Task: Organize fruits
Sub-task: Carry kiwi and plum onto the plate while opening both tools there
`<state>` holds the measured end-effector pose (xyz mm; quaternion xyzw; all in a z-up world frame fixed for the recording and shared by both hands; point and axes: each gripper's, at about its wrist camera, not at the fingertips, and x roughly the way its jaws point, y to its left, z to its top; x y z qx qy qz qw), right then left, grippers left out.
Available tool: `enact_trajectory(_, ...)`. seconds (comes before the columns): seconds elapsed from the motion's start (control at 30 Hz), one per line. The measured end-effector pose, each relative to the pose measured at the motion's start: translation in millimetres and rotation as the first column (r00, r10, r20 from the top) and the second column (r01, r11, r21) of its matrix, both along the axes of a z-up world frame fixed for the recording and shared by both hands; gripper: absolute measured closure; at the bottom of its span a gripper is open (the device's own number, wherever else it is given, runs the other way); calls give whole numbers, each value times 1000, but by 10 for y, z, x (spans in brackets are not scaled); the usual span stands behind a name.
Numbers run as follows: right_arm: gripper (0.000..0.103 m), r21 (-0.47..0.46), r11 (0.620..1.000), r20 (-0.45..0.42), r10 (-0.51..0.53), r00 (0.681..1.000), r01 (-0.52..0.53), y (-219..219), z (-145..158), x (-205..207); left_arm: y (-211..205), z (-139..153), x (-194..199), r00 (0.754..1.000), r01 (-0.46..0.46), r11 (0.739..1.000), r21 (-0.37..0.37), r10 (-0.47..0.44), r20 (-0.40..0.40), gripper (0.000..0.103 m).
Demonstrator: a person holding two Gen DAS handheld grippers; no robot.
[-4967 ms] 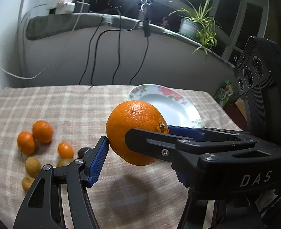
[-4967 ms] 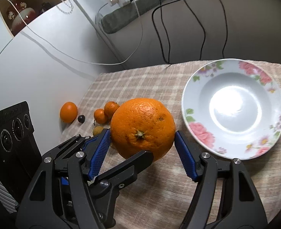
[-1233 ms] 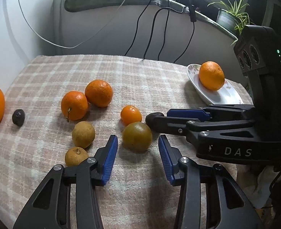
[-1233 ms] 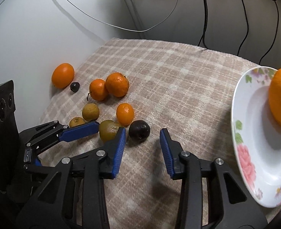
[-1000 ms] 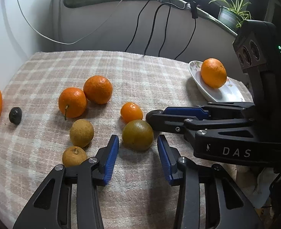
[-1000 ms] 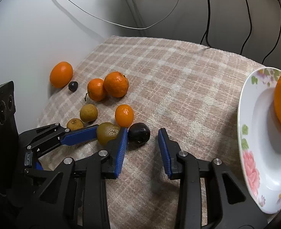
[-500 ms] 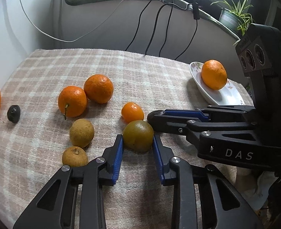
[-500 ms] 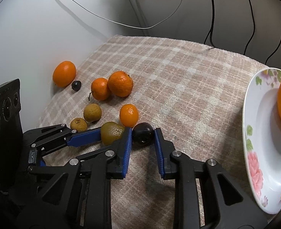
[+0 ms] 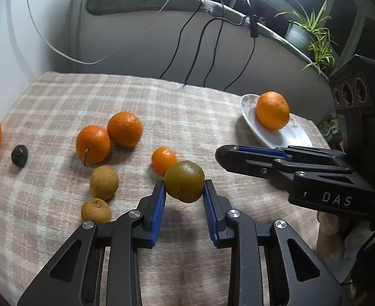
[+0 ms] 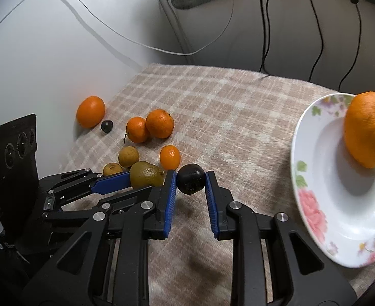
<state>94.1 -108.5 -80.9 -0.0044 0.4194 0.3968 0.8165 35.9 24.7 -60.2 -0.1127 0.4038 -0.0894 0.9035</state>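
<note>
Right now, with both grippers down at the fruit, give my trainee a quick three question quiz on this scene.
1. True or false: the large orange lies on the floral plate.
2. What does the right gripper hold between its fingers? A) a small orange B) a dark round fruit C) nothing
3. Fill in: the left gripper is closed on a ______ fruit.

Key
1. True.
2. B, the dark round fruit.
3. Brownish-green; it sits in front of the small orange, with two tan fruits to its left.
</note>
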Motion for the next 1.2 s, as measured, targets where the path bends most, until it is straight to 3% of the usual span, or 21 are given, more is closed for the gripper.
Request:
enact_trajectory(0.5,79,2,991,61,-131,989,132,-699,154,-89,-368,167,126,996,81,996,-28,-79,48,75)
enact_trajectory(1.2,79,-36,949,82,-309,948,312,-1503,62,43,-998,196,383,979,199,980,-16,-198,56,75)
